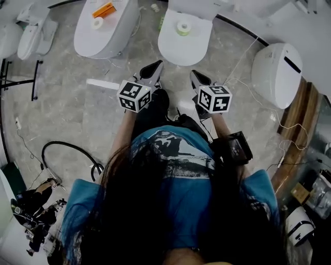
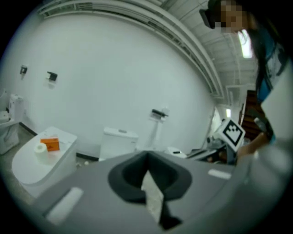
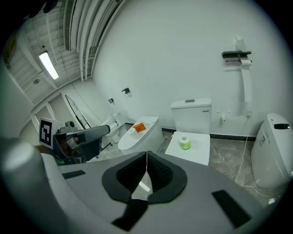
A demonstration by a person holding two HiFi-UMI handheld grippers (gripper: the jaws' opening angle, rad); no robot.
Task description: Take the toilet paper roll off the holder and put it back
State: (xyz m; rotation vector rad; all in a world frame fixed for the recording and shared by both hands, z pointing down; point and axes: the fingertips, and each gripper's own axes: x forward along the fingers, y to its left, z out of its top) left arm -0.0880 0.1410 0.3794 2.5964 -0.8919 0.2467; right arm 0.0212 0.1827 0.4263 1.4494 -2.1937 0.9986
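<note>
A toilet paper roll with a green band (image 1: pixel 183 28) (image 3: pixel 184 142) stands on the closed lid of the white toilet (image 1: pixel 178 44) straight ahead. High on the wall behind it is a black paper holder (image 3: pixel 237 55) (image 2: pixel 159 113), with a bit of white hanging at its right end. My left gripper (image 1: pixel 150 70) (image 2: pixel 147 156) and right gripper (image 1: pixel 199 77) (image 3: pixel 146 153) are held side by side in front of the person, short of that toilet. Both are shut with nothing between the jaws.
On the left toilet (image 1: pixel 106 31) lie a white roll (image 1: pixel 98 23) (image 2: pixel 41 148) and an orange box (image 1: pixel 104 10) (image 3: pixel 138 127). Another toilet (image 1: pixel 276 72) stands at the right beside a wooden edge (image 1: pixel 300 129). A black hose (image 1: pixel 67 150) and cables lie on the grey floor.
</note>
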